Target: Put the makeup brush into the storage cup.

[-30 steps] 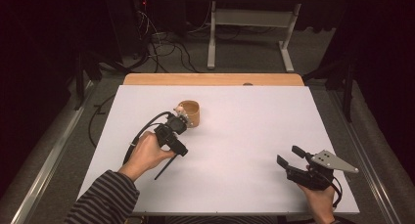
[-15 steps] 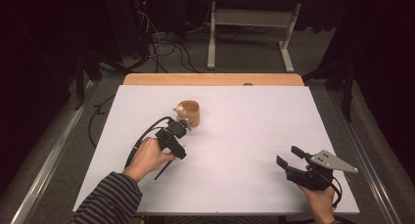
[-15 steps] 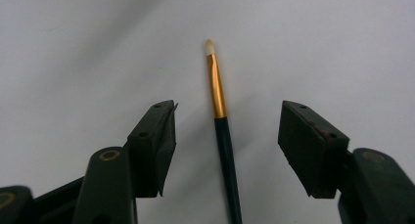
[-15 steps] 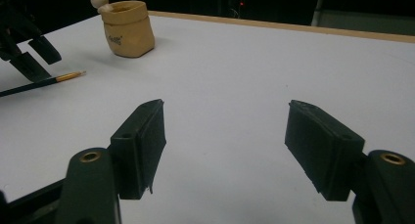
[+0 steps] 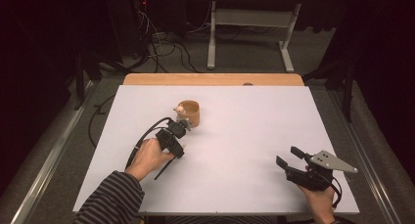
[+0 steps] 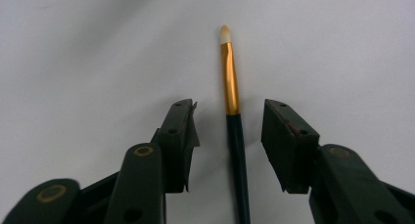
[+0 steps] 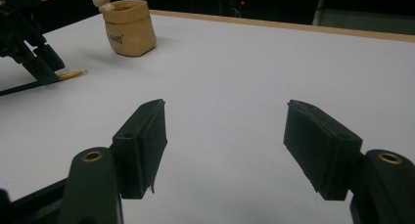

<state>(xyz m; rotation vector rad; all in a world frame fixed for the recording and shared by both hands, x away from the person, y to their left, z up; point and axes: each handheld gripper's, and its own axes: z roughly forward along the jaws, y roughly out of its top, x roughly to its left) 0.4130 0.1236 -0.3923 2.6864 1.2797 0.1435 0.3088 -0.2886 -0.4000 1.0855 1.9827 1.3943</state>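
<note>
Beside the brush [image 6: 230,77], a tan pot [image 5: 190,112] stands.

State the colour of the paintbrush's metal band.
Gold, on the paintbrush between dark handle and pale tip; clearest in the left gripper view.

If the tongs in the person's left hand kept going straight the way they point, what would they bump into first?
The left tongs stand open over the white table, astride a paintbrush lying between their jaws. They seem to point down at the table, so going on they would likely meet the brush, or the table right under it. Depth is hard to judge.
</note>
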